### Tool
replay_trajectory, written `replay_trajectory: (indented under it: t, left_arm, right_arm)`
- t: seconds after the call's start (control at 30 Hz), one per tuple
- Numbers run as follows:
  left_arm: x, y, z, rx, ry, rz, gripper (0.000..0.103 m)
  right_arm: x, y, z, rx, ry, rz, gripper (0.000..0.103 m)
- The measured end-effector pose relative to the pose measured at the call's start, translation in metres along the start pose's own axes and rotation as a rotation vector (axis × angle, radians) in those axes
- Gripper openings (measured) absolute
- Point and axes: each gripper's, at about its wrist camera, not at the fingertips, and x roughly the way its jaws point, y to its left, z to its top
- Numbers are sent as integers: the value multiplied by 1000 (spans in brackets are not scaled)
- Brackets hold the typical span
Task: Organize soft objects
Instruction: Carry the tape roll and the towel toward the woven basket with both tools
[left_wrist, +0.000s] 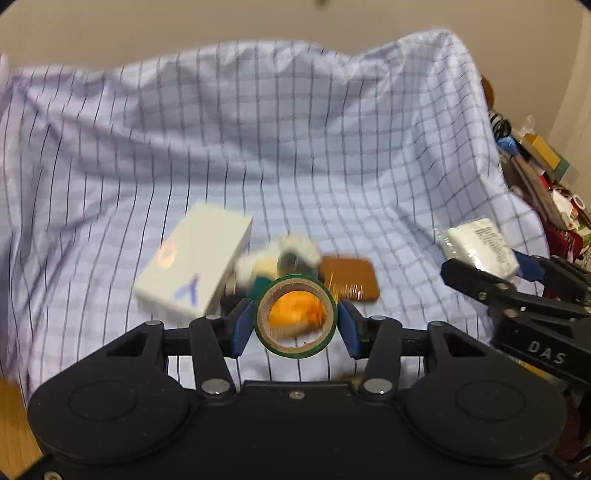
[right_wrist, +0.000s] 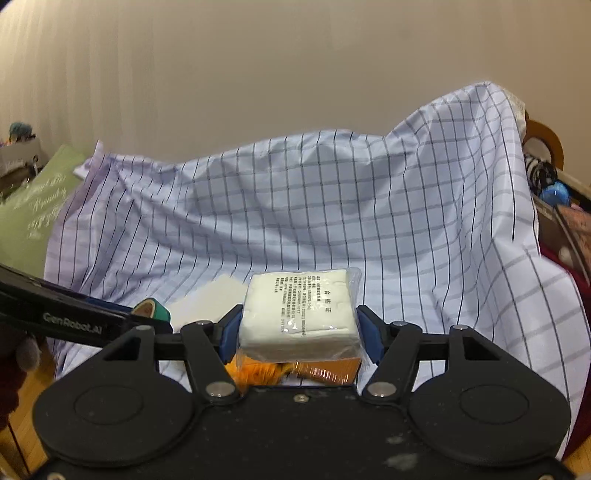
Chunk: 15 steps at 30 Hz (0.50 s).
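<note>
My left gripper (left_wrist: 295, 323) is shut on a green roll of tape (left_wrist: 295, 320), its blue pads against both sides. Through the roll's hole an orange soft thing (left_wrist: 295, 314) shows on the cloth below. My right gripper (right_wrist: 300, 332) is shut on a white wrapped pack of pads (right_wrist: 300, 314), printed label up; the same pack (left_wrist: 480, 245) shows at the right of the left wrist view. The tape roll (right_wrist: 152, 309) and the left gripper's arm appear at the left of the right wrist view. A blurred white fluffy thing (left_wrist: 295, 251) lies behind the tape.
A blue checked cloth (left_wrist: 295, 147) covers the seat and its back. On it lie a white box (left_wrist: 195, 264) and a brown flat block (left_wrist: 351, 277). A green cushion (right_wrist: 33, 210) stands at the left. Cluttered items (left_wrist: 535, 177) fill the right side.
</note>
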Motion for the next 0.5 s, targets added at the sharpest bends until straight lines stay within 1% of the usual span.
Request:
replay_trajectory:
  t: [0.13, 0.23, 0.37, 0.5]
  left_arm:
    - [7, 11, -30, -67, 51, 28, 48]
    - [15, 18, -50, -103, 93, 60, 48]
    - [25, 23, -70, -123, 141, 110, 48]
    - [34, 27, -81, -149, 183, 105, 48]
  right_arm:
    - [-5, 10, -22, -42, 47, -24, 63]
    - [-7, 14, -36, -42, 98, -15, 63]
    - [-4, 16, -49, -28, 166, 0, 63]
    - [-1, 20, -58, -33, 228, 19, 63]
